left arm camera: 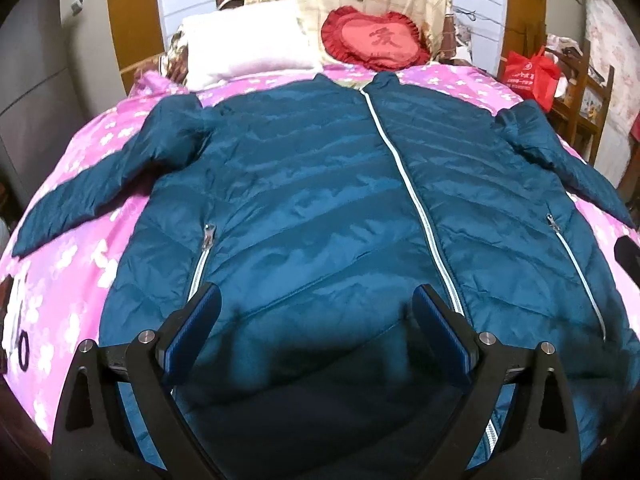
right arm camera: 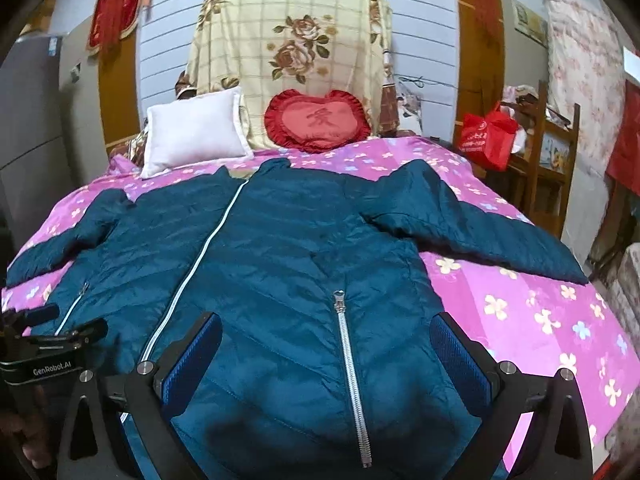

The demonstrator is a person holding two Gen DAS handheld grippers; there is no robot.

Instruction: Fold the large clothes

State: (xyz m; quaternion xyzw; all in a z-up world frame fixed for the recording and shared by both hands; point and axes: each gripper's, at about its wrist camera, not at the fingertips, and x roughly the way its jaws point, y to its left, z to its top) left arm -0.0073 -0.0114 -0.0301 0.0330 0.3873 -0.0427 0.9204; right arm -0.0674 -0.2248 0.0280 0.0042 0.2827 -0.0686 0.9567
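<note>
So the biggest thing here is the bed, covered in a pink quilt point(left arm camera: 72, 184) with white and pale blue flowers all over it. Laid flat on top, front side up, is a teal puffer jacket point(left arm camera: 304, 200), taking up most of the quilt. It's zipped up the middle, collar toward the headboard end, hem toward the cameras. Both sleeves are spread out to the sides and angled down: the left sleeve point(left arm camera: 100, 184) runs out over the pink quilt, and the right sleeve point(right arm camera: 472, 228) does the same on the other side.

Up at the head of the bed there's a cream floral blanket point(right arm camera: 288, 40) draped over something tall, a white pillow point(right arm camera: 192, 132) leaning in front of it, and right beside that a red heart-shaped cushion point(right arm camera: 318, 120) with a ruffled edge. Off the right side of the bed, a red shopping bag point(right arm camera: 486, 136) sits by a wooden chair point(right arm camera: 560, 148).

Left gripper point(left arm camera: 316, 316) hangs over the hem left of the centre zipper point(left arm camera: 420, 200), fingers spread wide, nothing between them. Right gripper point(right arm camera: 326, 344) is the same deal, blue pads wide apart, straddling the right pocket zipper point(right arm camera: 352, 380) without pinching any fabric. The left pocket zipper point(left arm camera: 202, 256) sits just beyond the left gripper's left finger.
</note>
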